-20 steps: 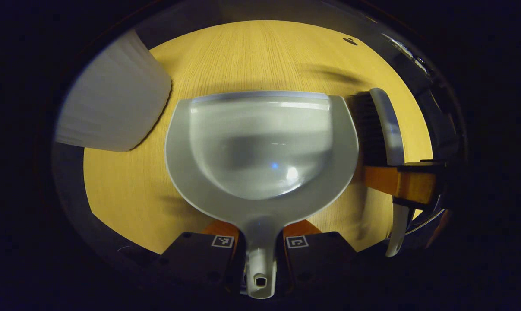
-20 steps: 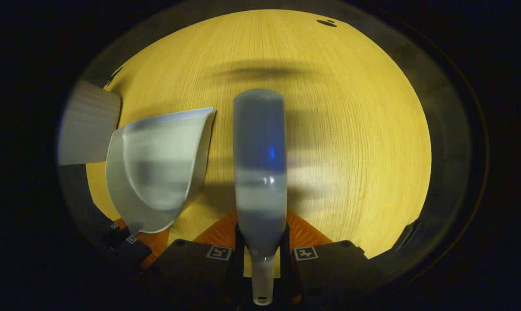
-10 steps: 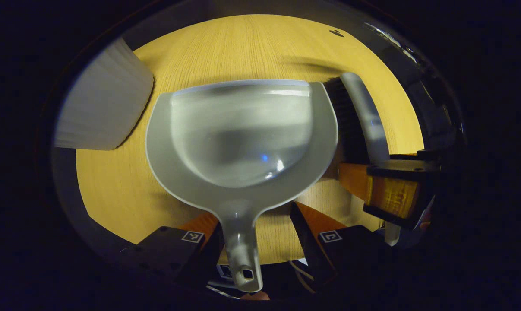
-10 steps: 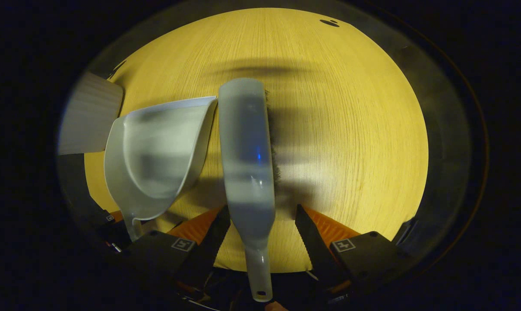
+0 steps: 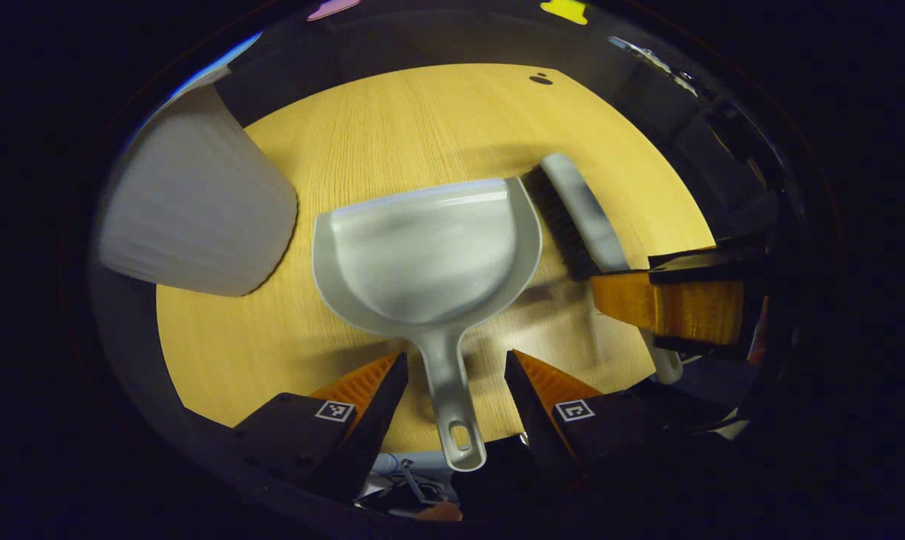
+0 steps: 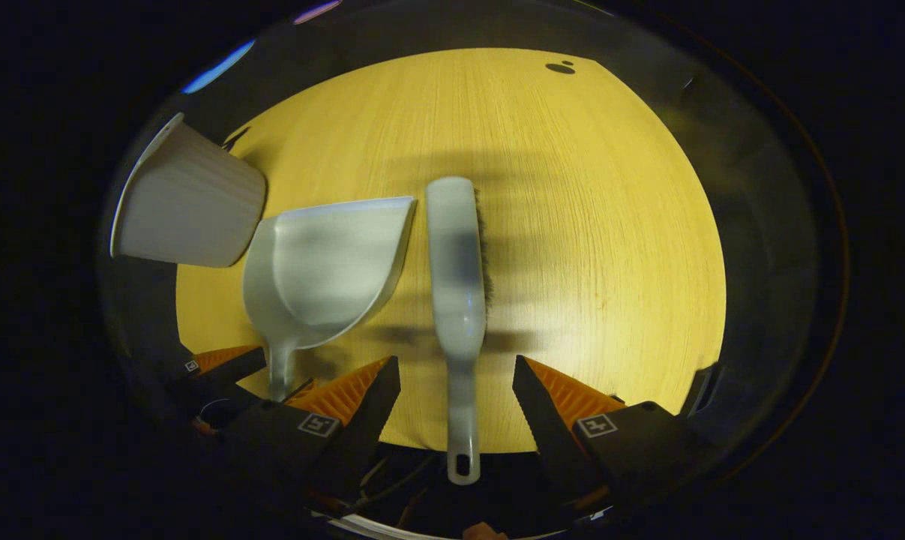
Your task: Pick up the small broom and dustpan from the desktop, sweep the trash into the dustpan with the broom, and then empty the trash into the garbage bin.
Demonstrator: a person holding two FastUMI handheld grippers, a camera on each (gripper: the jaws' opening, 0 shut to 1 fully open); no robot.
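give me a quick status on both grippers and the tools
Both grippers open, jaws clear of handles. Dustpan and broom flat on desktop, side by side. Bin at left.

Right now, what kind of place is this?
Likely a staged tabletop in a dark recording booth: light wooden desktop, a grey dustpan and small broom lying on it, white ribbed garbage bin beside them.

In the left gripper view, the left gripper point(image 5: 452, 367) has its fingers spread wide, pressing on nothing, held low near the table's near edge. The right gripper point(image 6: 456, 371) in the right gripper view is likewise spread wide, gripping nothing. In the left gripper view the right gripper also shows to the right, seen side-on.
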